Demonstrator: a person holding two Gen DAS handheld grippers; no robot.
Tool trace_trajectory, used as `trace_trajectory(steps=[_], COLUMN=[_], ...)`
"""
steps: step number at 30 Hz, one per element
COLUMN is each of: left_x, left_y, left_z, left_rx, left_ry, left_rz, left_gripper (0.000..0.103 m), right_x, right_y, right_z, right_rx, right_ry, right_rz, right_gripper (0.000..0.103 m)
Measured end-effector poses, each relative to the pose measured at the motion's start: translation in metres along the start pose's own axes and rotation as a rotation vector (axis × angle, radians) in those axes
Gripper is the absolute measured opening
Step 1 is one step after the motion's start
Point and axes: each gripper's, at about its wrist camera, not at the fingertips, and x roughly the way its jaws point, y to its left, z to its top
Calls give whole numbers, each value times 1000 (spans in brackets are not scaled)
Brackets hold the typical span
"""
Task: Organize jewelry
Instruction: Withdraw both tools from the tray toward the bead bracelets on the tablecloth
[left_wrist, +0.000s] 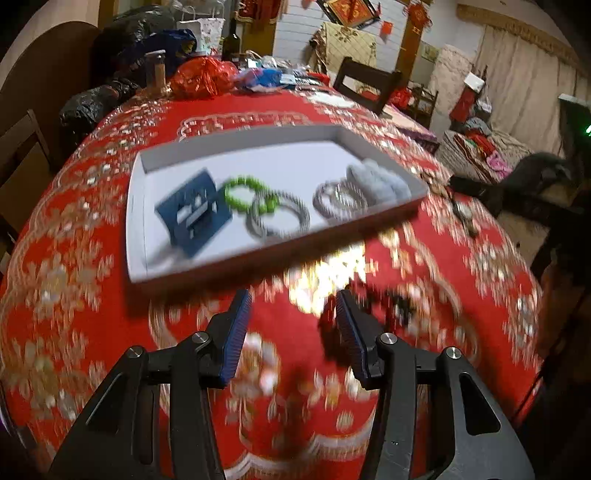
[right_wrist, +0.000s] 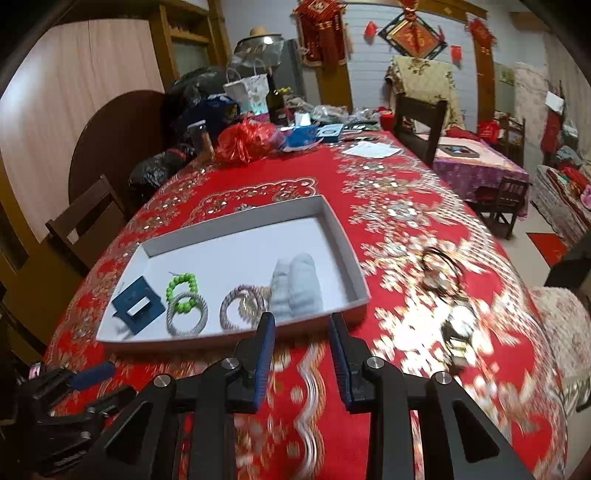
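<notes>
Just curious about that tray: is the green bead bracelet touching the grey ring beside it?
Touching. In the right wrist view the green bead bracelet overlaps the grey ring's upper edge inside the white tray.

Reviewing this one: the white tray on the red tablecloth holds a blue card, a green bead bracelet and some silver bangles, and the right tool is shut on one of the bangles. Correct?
Not quite. The right tool is open and empty, hovering at the near rim of the white tray, as the right wrist view shows. The blue card, green bead bracelet and silver bangles do lie in the tray.

Red tablecloth (right_wrist: 388, 177) patterned in gold and silver flowers — white tray (right_wrist: 347, 254), green bead bracelet (right_wrist: 181, 286), navy card (right_wrist: 137, 304).
</notes>
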Motion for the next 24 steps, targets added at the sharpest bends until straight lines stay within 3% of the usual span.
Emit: trace_trajectory(steps=[2,8,14,18,24], left_x=[0,0,-1,-2,1], left_y=[2,18,19,23,20], left_z=[-13,-40,-43,-43,-37], left_rx=[10,-5,12,0,-8], left_ry=[15,25,11,7,21], left_rz=[14,24,7,-38,-49], left_gripper=[47,47,54,59,61], right_x=[-14,-26,-22,-25,-17], right_y=[-2,-8,-6,-17,-12], right_z=[-10,-47,-83,-96,-95], right_rx=[14,95,127,219,257], right_ry=[-11,60,150,155,157], right_rz=[-11,-68,-108,-117,-120], right_gripper=[43,45,45,60,64])
